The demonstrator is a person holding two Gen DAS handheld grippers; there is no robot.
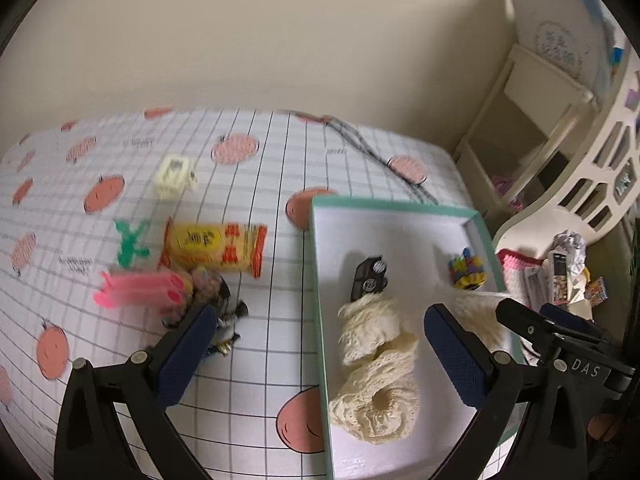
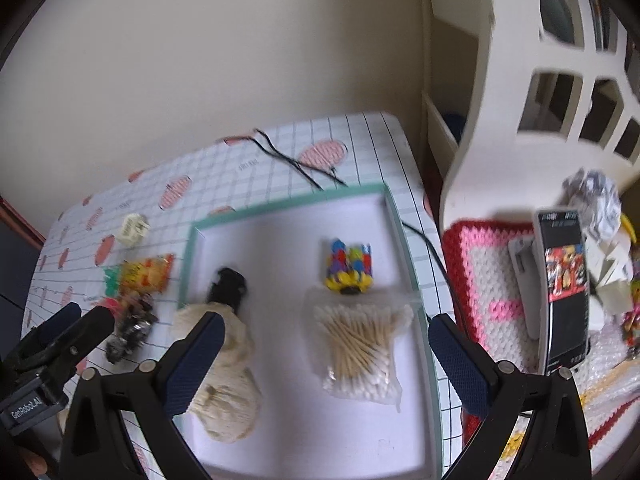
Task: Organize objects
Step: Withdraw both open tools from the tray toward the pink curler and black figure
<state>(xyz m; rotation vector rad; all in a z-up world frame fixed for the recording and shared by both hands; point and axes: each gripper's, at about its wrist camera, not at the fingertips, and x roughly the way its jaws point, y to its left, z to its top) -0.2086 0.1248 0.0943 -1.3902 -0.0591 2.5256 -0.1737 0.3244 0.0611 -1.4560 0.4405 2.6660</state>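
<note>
A white tray with a green rim [image 1: 400,205] [image 2: 288,200] lies on the checked tablecloth. In it are a cream lace roll [image 1: 376,372] [image 2: 228,376], a black toy car [image 1: 370,278] [image 2: 228,286], a colourful block toy [image 1: 468,270] [image 2: 350,268] and a bag of cotton swabs [image 2: 360,344]. My left gripper [image 1: 316,356] is open over the tray's left rim, above the lace roll. My right gripper [image 2: 326,360] is open and empty above the swab bag. Left of the tray lie a yellow snack packet [image 1: 216,248] [image 2: 148,274], pink tubes [image 1: 140,292], a green figure [image 1: 130,242], a cream clip [image 1: 174,174] [image 2: 134,228] and a dark shiny bundle [image 1: 224,312] [image 2: 130,330].
A black cord [image 1: 376,148] [image 2: 300,164] lies at the table's far edge. A white cut-out chair [image 2: 540,120] with a pink crochet mat [image 2: 492,280], a black box [image 2: 564,288] and crumpled paper [image 2: 596,200] stands right of the table. A wall is behind.
</note>
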